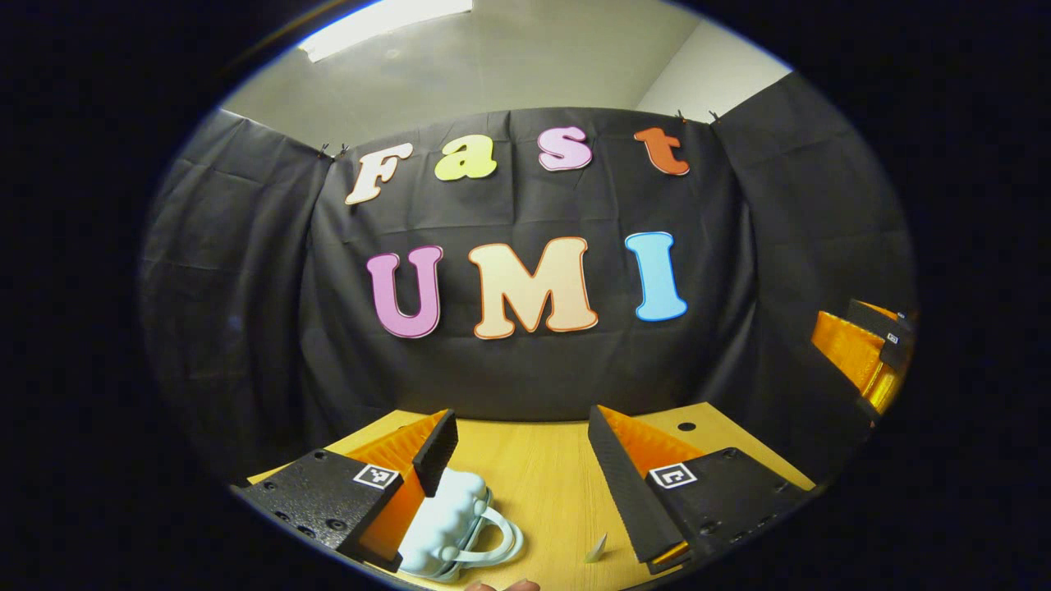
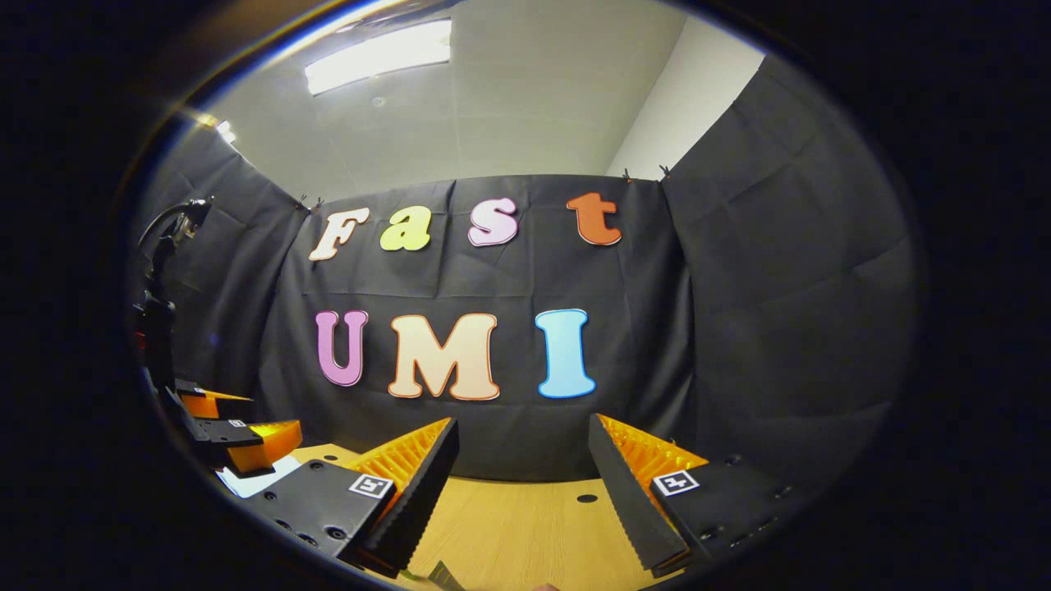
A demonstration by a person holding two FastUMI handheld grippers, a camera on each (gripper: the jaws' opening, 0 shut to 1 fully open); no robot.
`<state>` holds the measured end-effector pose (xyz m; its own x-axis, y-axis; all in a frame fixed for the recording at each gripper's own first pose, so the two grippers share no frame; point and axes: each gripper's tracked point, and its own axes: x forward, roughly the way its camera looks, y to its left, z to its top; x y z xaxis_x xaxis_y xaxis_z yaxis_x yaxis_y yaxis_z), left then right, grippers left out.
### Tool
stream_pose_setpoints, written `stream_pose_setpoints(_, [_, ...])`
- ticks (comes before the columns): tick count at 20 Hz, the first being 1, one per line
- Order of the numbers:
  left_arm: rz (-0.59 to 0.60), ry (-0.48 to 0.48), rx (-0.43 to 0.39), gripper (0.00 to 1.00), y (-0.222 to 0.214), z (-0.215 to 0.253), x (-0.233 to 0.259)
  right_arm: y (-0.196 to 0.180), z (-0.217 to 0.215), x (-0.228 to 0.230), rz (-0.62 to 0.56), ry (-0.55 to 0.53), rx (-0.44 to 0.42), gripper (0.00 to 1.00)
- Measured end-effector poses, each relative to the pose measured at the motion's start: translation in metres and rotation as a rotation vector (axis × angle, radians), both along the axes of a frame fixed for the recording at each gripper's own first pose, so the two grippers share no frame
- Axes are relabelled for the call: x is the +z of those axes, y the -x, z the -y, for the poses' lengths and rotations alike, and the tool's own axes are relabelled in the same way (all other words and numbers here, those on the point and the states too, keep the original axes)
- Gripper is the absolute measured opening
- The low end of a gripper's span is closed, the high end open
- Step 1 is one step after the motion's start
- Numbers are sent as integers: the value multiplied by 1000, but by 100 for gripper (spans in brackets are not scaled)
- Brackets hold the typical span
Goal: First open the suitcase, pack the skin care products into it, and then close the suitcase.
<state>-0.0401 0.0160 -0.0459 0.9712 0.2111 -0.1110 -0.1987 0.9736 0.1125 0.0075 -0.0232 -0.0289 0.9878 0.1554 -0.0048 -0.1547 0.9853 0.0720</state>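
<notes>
In the left gripper view a small pale blue suitcase (image 1: 447,525) with a bumpy shell and a loop handle lies shut on the wooden table (image 1: 550,476), low and left, partly hidden behind my left gripper's left finger. My left gripper (image 1: 520,435) is open above the table, nothing between its fingers. The other gripper (image 1: 870,349) shows at the far right of this view. In the right gripper view my right gripper (image 2: 521,443) is open over the table (image 2: 525,517) and holds nothing. The left gripper (image 2: 234,431) appears far left there, above a pale flat object (image 2: 250,480).
A small white scrap (image 1: 597,548) lies on the table near my left gripper's right finger. The table has a round hole (image 1: 686,426) near its far edge. Black cloth walls close in the back and sides. A dark stand (image 2: 160,304) rises at the far left.
</notes>
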Motion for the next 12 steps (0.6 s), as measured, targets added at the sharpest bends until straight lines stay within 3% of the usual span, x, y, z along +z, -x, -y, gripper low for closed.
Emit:
stream_pose_setpoints(3, [-63, 36, -2, 95, 1, -6, -27, 1, -3, -3, 2, 29, 4, 98])
stream_pose_setpoints(12, [-433, 129, -49, 95, 4, -42, -142, -5, -27, -19, -54, 84, -65, 98])
